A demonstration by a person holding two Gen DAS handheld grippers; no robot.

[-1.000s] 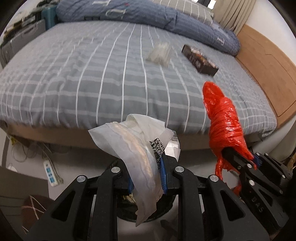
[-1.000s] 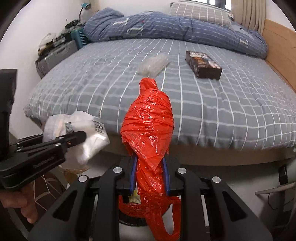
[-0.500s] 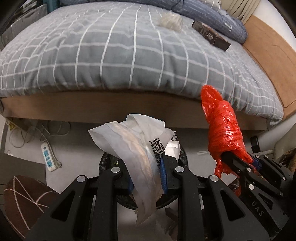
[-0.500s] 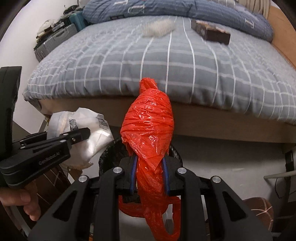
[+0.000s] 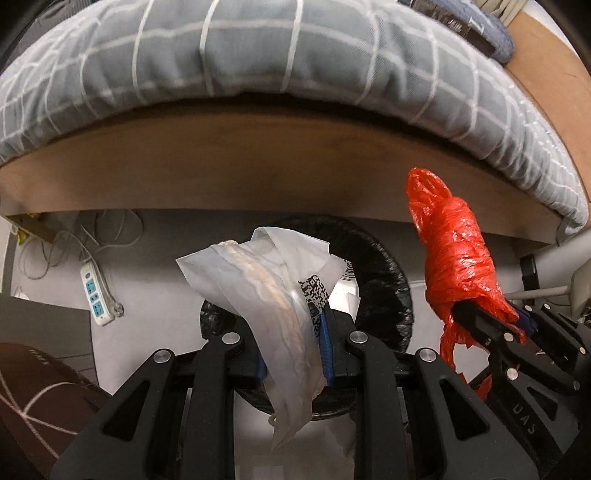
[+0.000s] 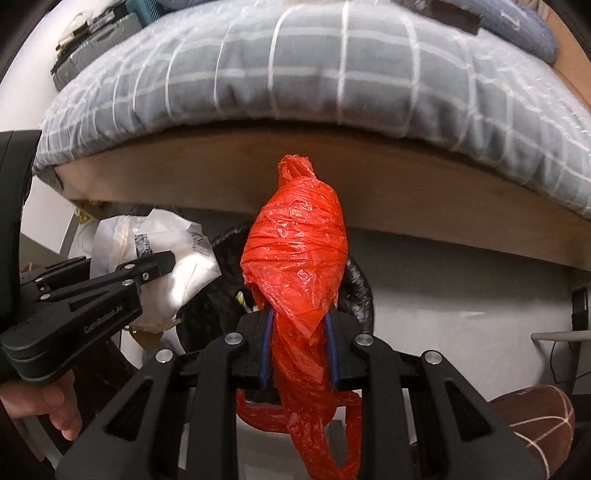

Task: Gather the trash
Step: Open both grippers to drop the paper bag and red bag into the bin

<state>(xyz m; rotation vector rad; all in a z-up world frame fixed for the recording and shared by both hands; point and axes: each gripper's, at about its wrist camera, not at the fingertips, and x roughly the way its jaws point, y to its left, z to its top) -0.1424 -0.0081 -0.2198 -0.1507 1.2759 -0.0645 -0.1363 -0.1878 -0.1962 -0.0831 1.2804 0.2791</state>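
Left gripper [image 5: 293, 354] and right gripper [image 6: 299, 350] side by side, both pointing down over the bin [image 5: 384, 280]. Wrapper [image 5: 266, 295] sits between the left jaws, bag [image 6: 295, 258] between the right jaws; bag is right of wrapper, apart from it. Bin stands on the floor [image 5: 155, 269], just in front of the bed frame [image 5: 258, 170]. Mattress [image 5: 258, 51] lies on the frame, with a box [image 6: 454, 14] on it far back. Power strip [image 5: 98, 295] on the floor left of the bin, cables [image 5: 74, 236] behind it under the frame. Rug [image 5: 37, 387] at far left, near side.
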